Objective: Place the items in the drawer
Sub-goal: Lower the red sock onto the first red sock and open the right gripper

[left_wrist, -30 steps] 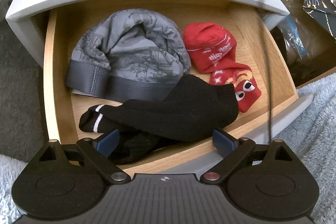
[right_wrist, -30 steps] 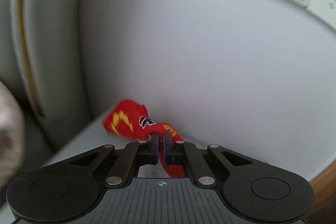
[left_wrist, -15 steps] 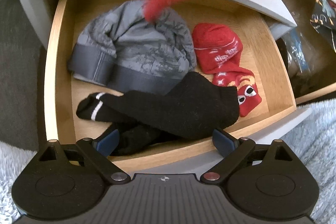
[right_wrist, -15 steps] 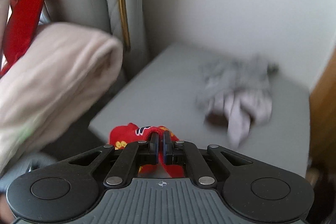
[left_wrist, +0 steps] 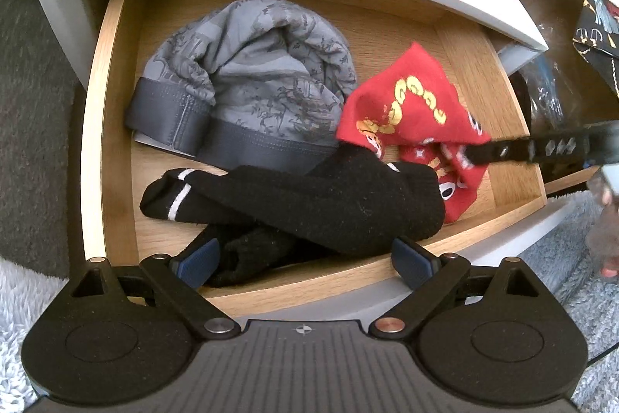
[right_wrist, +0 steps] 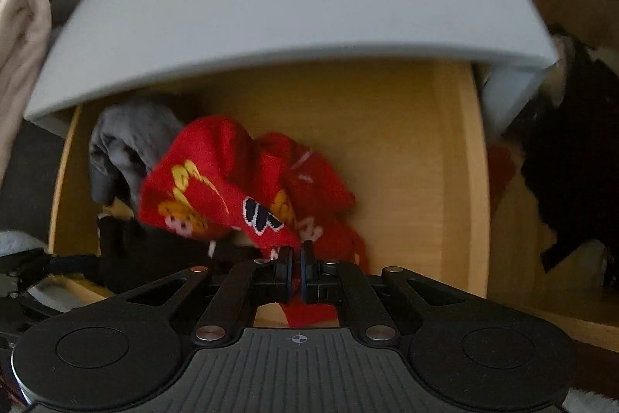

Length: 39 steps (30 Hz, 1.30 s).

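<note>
Crowding the drawer (left_wrist: 96,142): grey garment (left_wrist: 247,80), black socks (left_wrist: 309,204), red sock (left_wrist: 410,111).

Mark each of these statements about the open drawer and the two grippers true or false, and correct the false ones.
1. The right gripper is shut on a red sock. True.
2. The left gripper is closed on a black sock. False: its jaws stand wide open, with the black socks lying in the drawer beyond them.
3. A grey patterned garment lies in the drawer's back left part. True.
4. The drawer is shut. False: it is pulled out, its wooden inside showing.
5. The red sock hangs over the floor outside the drawer. False: it is over the drawer's right side, next to the grey garment.
</note>
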### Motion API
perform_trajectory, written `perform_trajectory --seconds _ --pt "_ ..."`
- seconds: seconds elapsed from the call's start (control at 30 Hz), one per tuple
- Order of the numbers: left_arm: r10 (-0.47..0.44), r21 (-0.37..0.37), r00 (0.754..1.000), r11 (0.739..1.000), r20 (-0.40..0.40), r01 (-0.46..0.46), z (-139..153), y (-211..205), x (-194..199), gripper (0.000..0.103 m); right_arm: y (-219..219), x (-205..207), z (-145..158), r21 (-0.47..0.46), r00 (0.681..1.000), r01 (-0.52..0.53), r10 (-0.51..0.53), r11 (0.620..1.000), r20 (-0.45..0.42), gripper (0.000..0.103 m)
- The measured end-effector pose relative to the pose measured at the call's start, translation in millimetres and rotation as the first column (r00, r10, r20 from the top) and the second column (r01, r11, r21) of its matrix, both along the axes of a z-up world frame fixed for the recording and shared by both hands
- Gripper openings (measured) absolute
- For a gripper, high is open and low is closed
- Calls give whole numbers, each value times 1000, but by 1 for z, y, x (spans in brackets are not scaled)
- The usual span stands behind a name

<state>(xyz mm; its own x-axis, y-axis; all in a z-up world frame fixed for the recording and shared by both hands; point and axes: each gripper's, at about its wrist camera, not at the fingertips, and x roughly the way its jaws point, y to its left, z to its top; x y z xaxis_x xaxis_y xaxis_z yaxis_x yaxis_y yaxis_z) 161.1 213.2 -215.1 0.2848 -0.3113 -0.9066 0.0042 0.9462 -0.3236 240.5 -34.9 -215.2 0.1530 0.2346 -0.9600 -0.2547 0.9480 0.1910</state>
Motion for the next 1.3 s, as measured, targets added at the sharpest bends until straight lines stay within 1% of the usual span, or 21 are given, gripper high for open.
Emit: perform_trajectory --seconds 0.07,0.13,0.3,0.53,0.67,0.7,0.77,0.83,0.9,0.93,1.0,1.07,1.1,1.13,1.23,1.3 --pt "-1 -1 1000 1000 0 1 0 0 1 97 10 -3 -8 -27 998 -56 55 998 -32 3" --pt "-1 -4 1000 1000 0 1 0 0 1 97 18 -3 -18 -44 995 -90 88 995 -50 4" --pt "-9 -1 1000 1000 2 9 0 0 1 97 25 -3 -30 -48 992 -103 99 994 -74 4" --pt "-7 4 1000 1000 3 7 1 -2 1 97 32 -2 -32 -43 986 -149 145 988 -86 5" --pt "-10 9 1000 1000 5 10 2 -3 1 97 35 -4 -33 -35 983 -155 151 987 -102 6" --pt "-10 9 1000 1000 6 10 2 -3 1 97 35 -7 -33 -23 982 -159 155 987 -110 8" --pt "-11 11 1000 1000 5 11 3 -3 1 97 35 -10 -36 0 976 -181 179 983 -127 9" --pt "-11 14 1000 1000 7 11 3 -3 0 97 42 -14 -34 1 972 -206 205 979 -119 15" --pt "-11 18 1000 1000 9 11 3 -4 0 97 43 -15 -24 34 975 -200 202 979 -90 17" --pt "-10 17 1000 1000 9 10 3 -4 0 97 40 -15 -17 75 979 -186 191 980 -73 21" --pt "-7 12 1000 1000 6 7 3 -3 0 97 31 -14 4 168 991 -133 137 977 -8 24" --pt "-5 9 1000 1000 4 5 2 -2 0 97 18 -11 21 244 996 -77 65 967 58 33" --pt "-6 9 1000 1000 4 6 2 -2 0 97 10 -9 28 285 997 -42 20 958 81 43" --pt "-6 9 1000 1000 4 6 2 -2 0 97 2 -6 32 315 996 -4 -26 949 90 49" --pt "-4 5 1000 1000 1 4 1 -1 1 97 -11 2 34 343 983 96 -142 934 114 50" --pt "-2 4 1000 1000 -1 2 1 -1 1 98 -16 5 38 368 971 115 -181 923 153 51"
